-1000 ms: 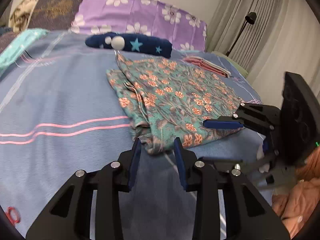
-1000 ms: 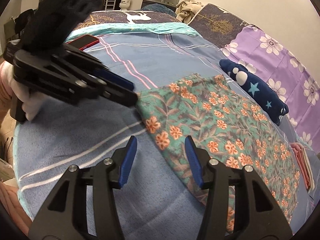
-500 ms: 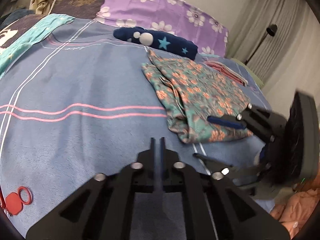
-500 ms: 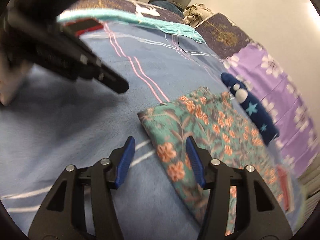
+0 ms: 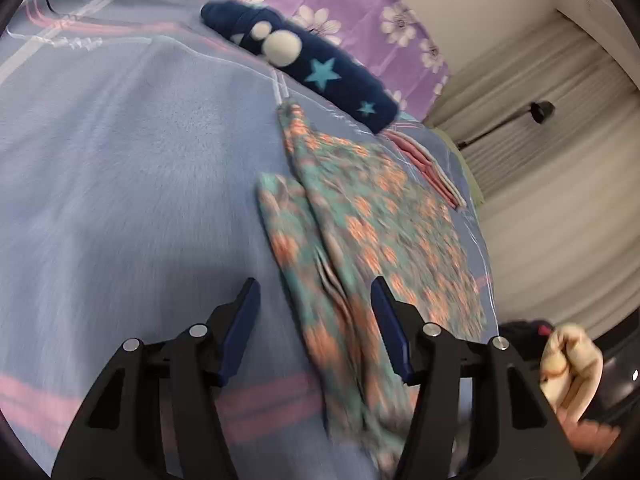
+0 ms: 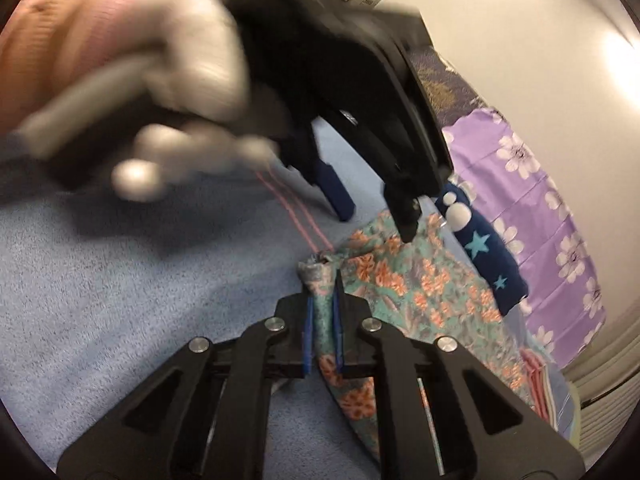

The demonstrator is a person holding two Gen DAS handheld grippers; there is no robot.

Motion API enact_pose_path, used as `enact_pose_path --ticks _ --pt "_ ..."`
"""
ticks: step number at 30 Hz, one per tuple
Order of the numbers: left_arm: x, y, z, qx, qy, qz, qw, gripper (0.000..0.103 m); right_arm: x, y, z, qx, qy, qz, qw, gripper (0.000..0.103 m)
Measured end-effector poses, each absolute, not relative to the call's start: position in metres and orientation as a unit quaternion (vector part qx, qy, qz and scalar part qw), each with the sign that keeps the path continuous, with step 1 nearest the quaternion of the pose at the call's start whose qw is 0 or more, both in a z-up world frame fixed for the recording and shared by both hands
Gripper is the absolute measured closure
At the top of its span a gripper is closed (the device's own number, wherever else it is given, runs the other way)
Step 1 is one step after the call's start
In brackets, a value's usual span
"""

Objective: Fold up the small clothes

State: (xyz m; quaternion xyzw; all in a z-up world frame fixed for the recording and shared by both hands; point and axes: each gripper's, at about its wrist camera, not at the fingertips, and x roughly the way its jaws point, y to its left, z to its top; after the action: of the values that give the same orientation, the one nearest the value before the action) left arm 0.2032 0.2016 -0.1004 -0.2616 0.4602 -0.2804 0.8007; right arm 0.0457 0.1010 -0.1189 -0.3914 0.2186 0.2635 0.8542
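A teal floral garment (image 5: 372, 232) lies folded on the blue bedspread (image 5: 120, 160). My left gripper (image 5: 316, 300) is open, its fingers straddling the garment's near folded edge just above the cloth. My right gripper (image 6: 322, 300) is shut on the garment's near corner (image 6: 320, 272), which bunches up between the pads. The rest of the garment (image 6: 420, 292) spreads beyond it. The left gripper (image 6: 372, 208) shows in the right wrist view, open over the cloth, held by a gloved hand (image 6: 180, 72).
A navy star-patterned roll (image 5: 304, 60) lies beyond the garment, against a purple flowered pillow (image 5: 340, 8). Folded pink striped cloth (image 5: 428, 160) lies at the far right near the bed edge. Curtains and a lamp (image 5: 540, 110) stand at right.
My left gripper opened from shut and moved forward over the garment's near edge. My right gripper closed on the garment's near corner.
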Motion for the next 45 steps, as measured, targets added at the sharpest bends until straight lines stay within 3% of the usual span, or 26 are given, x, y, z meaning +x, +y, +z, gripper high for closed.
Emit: enact_pose_path --ticks 1,2,3,4,9,14,19,22,23,27,31,45 --pt "0.213 0.201 -0.101 -0.273 0.452 -0.28 0.802 0.049 0.046 0.102 -0.119 -0.393 0.217 0.262 0.854 0.095" --pt "0.219 0.2 -0.101 -0.281 0.452 -0.277 0.8 0.081 0.047 0.103 -0.118 -0.393 0.215 0.262 0.855 0.095" --pt "0.225 0.2 -0.102 -0.293 0.453 -0.277 0.795 0.1 0.047 0.102 -0.115 -0.387 0.214 0.262 0.858 0.095" --pt "0.228 0.2 -0.099 -0.305 0.449 -0.277 0.793 0.1 0.047 0.1 -0.112 -0.377 0.213 0.263 0.862 0.095" --pt "0.22 0.198 -0.087 -0.247 0.416 -0.25 0.839 0.101 0.058 0.092 -0.095 -0.313 0.236 0.287 0.874 0.095" --pt "0.221 0.212 -0.114 -0.293 0.42 -0.252 0.821 0.095 0.062 0.102 -0.12 -0.329 0.269 0.296 0.855 0.093" --pt "0.216 0.211 -0.102 -0.306 0.415 -0.269 0.814 0.053 0.056 0.102 -0.121 -0.329 0.266 0.306 0.853 0.083" --pt "0.213 0.196 -0.099 -0.269 0.42 -0.278 0.821 0.042 0.05 0.104 -0.122 -0.341 0.258 0.302 0.852 0.08" --pt "0.215 0.189 -0.099 -0.253 0.422 -0.278 0.825 0.042 0.05 0.104 -0.122 -0.343 0.256 0.301 0.853 0.079" --pt "0.231 0.171 -0.093 -0.23 0.436 -0.287 0.821 0.042 0.043 0.097 -0.111 -0.332 0.25 0.302 0.858 0.059" --pt "0.238 0.158 -0.095 -0.196 0.441 -0.292 0.826 0.043 0.035 0.081 -0.107 -0.336 0.264 0.272 0.862 0.052" --pt "0.238 0.164 -0.104 -0.209 0.422 -0.294 0.832 0.052 0.07 0.107 -0.127 -0.365 0.269 0.211 0.866 0.049"
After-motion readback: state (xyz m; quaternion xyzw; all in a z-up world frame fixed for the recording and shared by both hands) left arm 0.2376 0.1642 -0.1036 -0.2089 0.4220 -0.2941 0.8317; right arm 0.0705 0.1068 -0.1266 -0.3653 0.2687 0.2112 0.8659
